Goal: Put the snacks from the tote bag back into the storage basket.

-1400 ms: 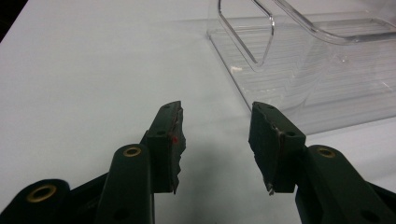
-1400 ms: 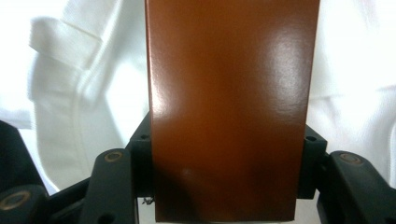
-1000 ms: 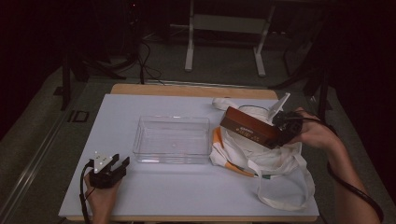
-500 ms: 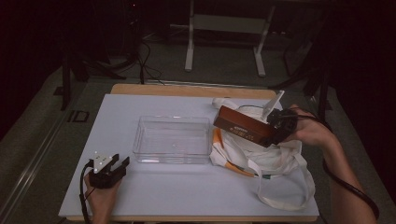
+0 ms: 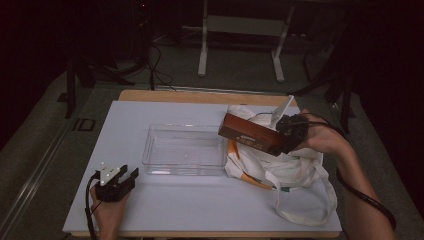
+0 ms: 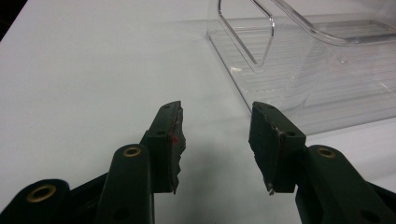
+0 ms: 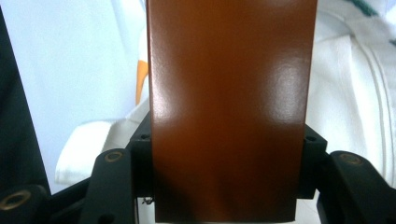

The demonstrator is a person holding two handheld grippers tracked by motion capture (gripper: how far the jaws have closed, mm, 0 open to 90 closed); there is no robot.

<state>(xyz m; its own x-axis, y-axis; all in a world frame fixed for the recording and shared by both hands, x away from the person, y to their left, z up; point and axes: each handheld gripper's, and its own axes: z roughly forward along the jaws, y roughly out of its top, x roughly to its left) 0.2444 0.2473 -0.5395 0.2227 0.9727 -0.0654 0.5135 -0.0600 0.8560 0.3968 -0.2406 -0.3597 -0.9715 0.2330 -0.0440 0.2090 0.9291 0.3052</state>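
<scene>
A brown box [image 5: 252, 137] hangs in the air above a white cloth bag [image 5: 280, 167], with its left end over the right rim of the clear plastic tray [image 5: 184, 148]. My right gripper [image 5: 291, 135] is shut on the box's right end. In the right gripper view the box [image 7: 229, 107] sits clamped between both jaws, with the bag [image 7: 355, 84] below it. My left gripper [image 5: 121, 179] rests open on the table near the front left. In the left gripper view its fingertips [image 6: 215, 135] stand apart with nothing between them, and the tray [image 6: 322, 70] lies just ahead to the right.
The white table [image 5: 150, 210] ends in a wooden edge at the back. The bag has orange trim and long loose handles [image 5: 305, 210] spread toward the front right. A white card [image 5: 281, 111] stands up behind the box. Dark floor and metal stands lie beyond the table.
My right gripper has carried the brown box left and slightly up, toward the tray. The left gripper has stayed where it was.
</scene>
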